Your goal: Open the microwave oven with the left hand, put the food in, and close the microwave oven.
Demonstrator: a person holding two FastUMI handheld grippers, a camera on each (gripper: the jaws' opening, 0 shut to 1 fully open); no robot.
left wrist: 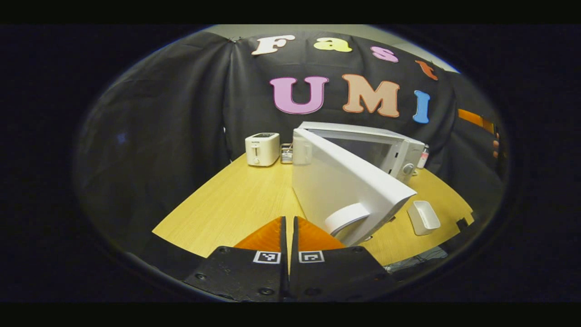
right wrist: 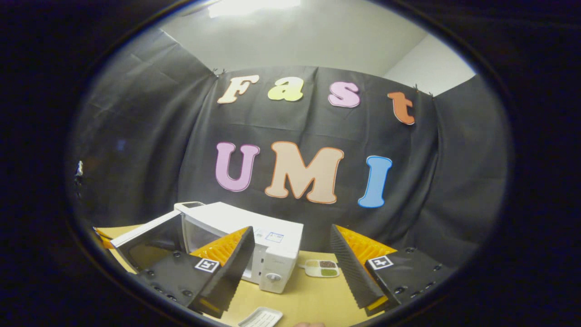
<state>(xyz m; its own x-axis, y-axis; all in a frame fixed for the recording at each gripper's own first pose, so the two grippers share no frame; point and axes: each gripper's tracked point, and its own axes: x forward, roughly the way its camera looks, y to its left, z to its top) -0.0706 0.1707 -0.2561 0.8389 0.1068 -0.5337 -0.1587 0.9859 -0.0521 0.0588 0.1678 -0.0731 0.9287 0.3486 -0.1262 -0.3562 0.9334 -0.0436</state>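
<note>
The microwave oven is sitting toward the table's far edge with its door swinging open; the left gripper is keeping its jaws together, holding nothing; the right gripper is hovering with jaws wide apart; a white dish is lying near the table's right edge.

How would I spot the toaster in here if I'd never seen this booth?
Find the white microwave standing with its door swung open on the wooden table. Look past the door's far edge toward the black cloth wall: the toaster stands at the table's back edge. It is a small white box, lower than the microwave.
</note>
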